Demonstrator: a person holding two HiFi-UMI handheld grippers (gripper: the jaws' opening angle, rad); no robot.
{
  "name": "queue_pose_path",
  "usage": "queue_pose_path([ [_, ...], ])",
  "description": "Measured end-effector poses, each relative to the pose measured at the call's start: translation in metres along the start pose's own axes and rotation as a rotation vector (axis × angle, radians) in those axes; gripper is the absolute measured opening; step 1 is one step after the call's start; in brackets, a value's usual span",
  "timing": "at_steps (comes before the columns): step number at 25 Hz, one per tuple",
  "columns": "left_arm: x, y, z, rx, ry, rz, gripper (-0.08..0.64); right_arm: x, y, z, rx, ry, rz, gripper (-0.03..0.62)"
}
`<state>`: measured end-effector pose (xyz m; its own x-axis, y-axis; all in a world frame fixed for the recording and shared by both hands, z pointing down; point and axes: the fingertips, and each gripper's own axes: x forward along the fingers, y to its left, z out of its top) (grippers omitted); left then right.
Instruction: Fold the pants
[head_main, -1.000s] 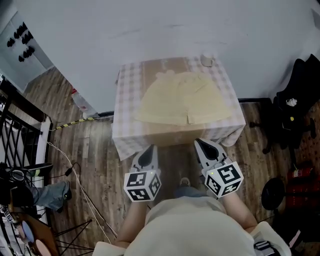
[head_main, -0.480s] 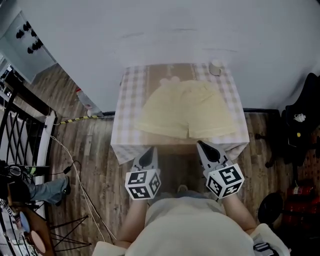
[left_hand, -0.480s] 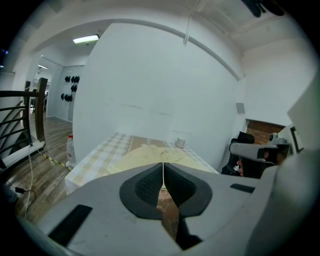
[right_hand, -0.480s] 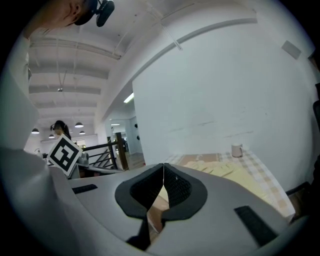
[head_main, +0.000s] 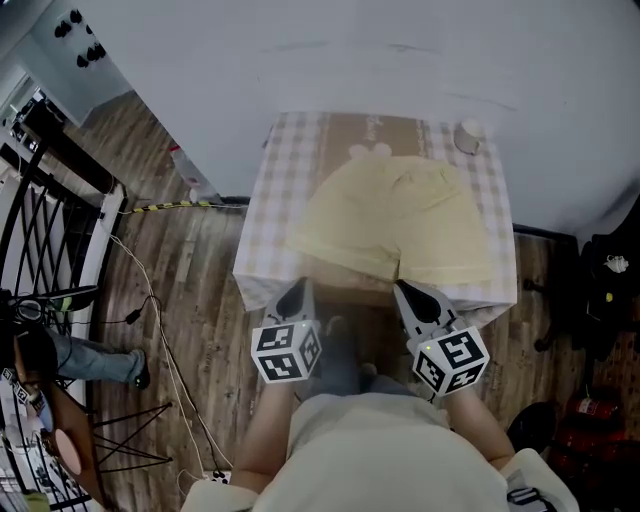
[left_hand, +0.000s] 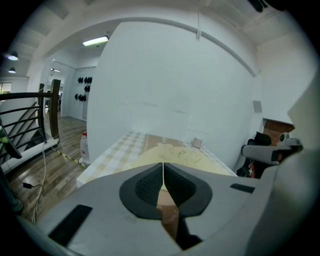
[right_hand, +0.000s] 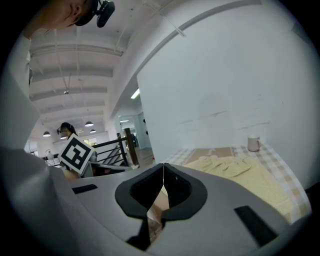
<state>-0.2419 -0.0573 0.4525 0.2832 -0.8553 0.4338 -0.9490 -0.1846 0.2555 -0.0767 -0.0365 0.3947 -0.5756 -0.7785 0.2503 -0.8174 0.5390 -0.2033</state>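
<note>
Before table (head_main: 262, 215), left gripper (head_main: 294, 296), right gripper (head_main: 410, 293), jaws closed empty, pants (head_main: 400, 225) hem partly blocked

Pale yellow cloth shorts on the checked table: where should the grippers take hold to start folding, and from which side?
Probably the two outer hem corners, from the checked table's near edge: the pale yellow cloth shorts lie flat, leg hems toward the person, waistband at the far side. Left gripper and right gripper, both shut and empty, hang there.
</note>
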Motion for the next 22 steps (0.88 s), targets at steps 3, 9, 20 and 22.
queue_pose_path([
  [3,0.016,0.018,-0.002,0.003,0.016,0.021,0.006,0.015,-0.004,0.002,-0.001,0.002,0.002,0.0],
  [9,0.057,0.049,-0.008,-0.014,0.06,0.037,0.006,0.048,-0.023,0.012,0.008,0.01,-0.004,0.0],
  [20,0.119,0.091,-0.024,-0.034,0.167,-0.006,0.008,0.12,-0.035,0.026,0.008,0.052,0.007,0.0],
  [22,0.127,0.1,-0.028,-0.019,0.186,-0.002,0.008,0.13,-0.034,0.027,0.006,0.063,0.006,0.0],
])
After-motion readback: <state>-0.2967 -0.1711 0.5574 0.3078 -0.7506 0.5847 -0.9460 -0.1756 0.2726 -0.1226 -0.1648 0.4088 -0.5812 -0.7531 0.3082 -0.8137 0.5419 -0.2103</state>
